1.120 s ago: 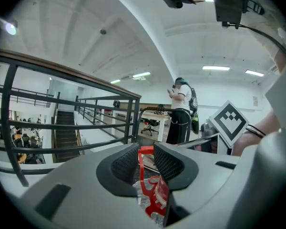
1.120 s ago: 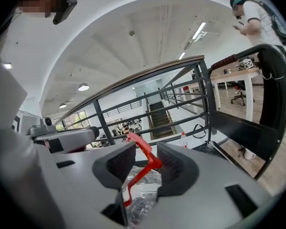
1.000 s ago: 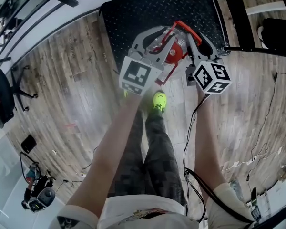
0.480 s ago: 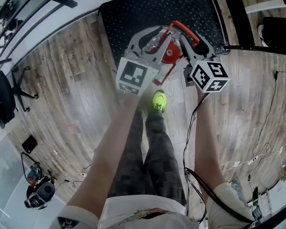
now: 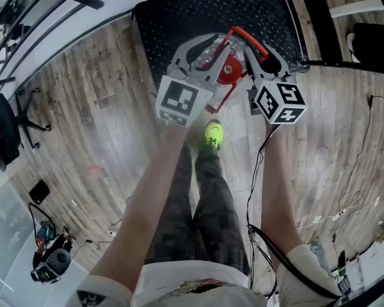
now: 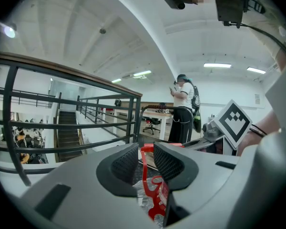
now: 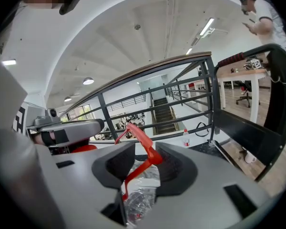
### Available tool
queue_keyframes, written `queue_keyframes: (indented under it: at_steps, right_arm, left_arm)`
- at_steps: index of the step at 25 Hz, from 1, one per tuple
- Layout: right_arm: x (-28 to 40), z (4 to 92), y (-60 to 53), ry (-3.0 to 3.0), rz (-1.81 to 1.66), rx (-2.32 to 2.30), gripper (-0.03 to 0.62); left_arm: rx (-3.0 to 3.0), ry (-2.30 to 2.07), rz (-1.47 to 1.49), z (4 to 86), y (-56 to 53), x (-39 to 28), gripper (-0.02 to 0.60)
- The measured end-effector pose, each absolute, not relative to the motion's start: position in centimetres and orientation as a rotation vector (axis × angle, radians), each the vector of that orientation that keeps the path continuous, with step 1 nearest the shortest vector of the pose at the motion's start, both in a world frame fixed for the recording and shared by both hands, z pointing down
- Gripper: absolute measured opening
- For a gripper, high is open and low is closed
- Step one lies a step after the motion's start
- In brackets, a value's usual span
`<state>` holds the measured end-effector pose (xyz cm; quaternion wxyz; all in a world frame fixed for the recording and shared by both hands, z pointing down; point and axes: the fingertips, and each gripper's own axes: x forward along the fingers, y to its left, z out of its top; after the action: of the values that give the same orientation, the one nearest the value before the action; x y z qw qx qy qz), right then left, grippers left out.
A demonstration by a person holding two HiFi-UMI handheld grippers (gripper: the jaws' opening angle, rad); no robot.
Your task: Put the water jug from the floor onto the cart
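Note:
A clear water jug (image 5: 208, 53) with a red cap and a red carry handle (image 5: 246, 38) sits over the near edge of the black diamond-plate cart (image 5: 179, 24). Both grippers meet at the handle. In the left gripper view, my left gripper (image 6: 145, 161) is shut on the handle (image 6: 144, 168), which fills the narrow gap between its pads. My right gripper (image 7: 139, 168) has just been closing. The handle (image 7: 142, 140) crosses between its jaws and leans on the right pad, with a gap to the left pad. Crinkled clear plastic (image 7: 140, 194) shows below.
The cart's push bar (image 7: 276, 51) rises at the right. A metal railing (image 6: 62, 123) runs behind the cart, and a person (image 6: 183, 111) stands beyond it. My green shoe (image 5: 212, 135) is just short of the cart. Cables (image 5: 345, 203) lie at the right and an office chair (image 5: 6, 123) stands at the left.
Both grippers and the jug stay at the cart's near edge. Only the marker cubes have shifted a little to the left.

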<state>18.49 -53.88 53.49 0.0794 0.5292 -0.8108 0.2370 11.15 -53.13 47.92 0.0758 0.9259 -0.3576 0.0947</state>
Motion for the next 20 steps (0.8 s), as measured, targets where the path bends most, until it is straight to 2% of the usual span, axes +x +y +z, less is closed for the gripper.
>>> queue_keyframes:
  at_steps: [20]
  right_arm:
    - [18.62, 53.79, -54.11, -2.413, 0.717, 1.589, 0.132]
  left_arm:
    - [2.759, -1.077, 0.282, 48.42, -53.05, 10.98, 0.08]
